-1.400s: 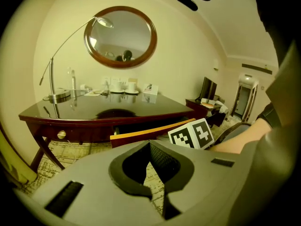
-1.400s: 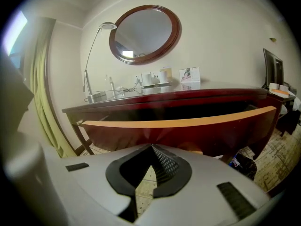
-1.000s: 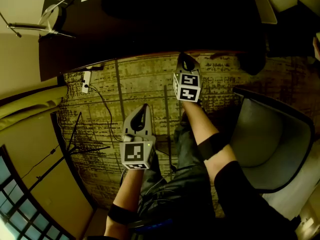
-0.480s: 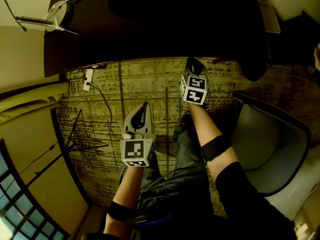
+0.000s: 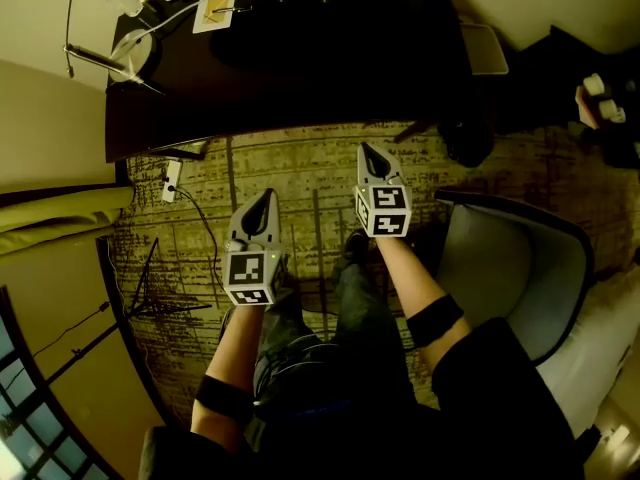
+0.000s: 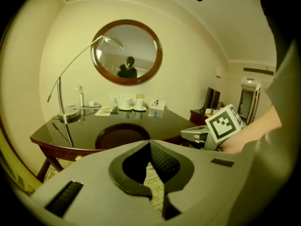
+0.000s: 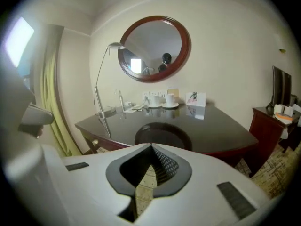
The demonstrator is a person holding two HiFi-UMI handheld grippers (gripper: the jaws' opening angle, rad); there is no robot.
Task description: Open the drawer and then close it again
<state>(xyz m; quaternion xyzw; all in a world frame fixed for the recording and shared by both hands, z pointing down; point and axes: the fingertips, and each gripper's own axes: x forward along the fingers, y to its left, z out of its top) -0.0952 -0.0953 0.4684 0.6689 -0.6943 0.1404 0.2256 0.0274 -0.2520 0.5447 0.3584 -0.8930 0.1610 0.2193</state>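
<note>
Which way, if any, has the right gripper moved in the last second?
Yes: in the head view the right gripper overlapped the desk edge before; now carpet shows between them, so it pulled back toward the person.

Left gripper (image 5: 259, 204) and right gripper (image 5: 372, 155) side by side; jaws closed, empty.

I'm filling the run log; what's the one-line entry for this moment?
left gripper: jaws shut, empty | right gripper: jaws shut, empty | both held over carpet, short of desk | desk untouched
</note>
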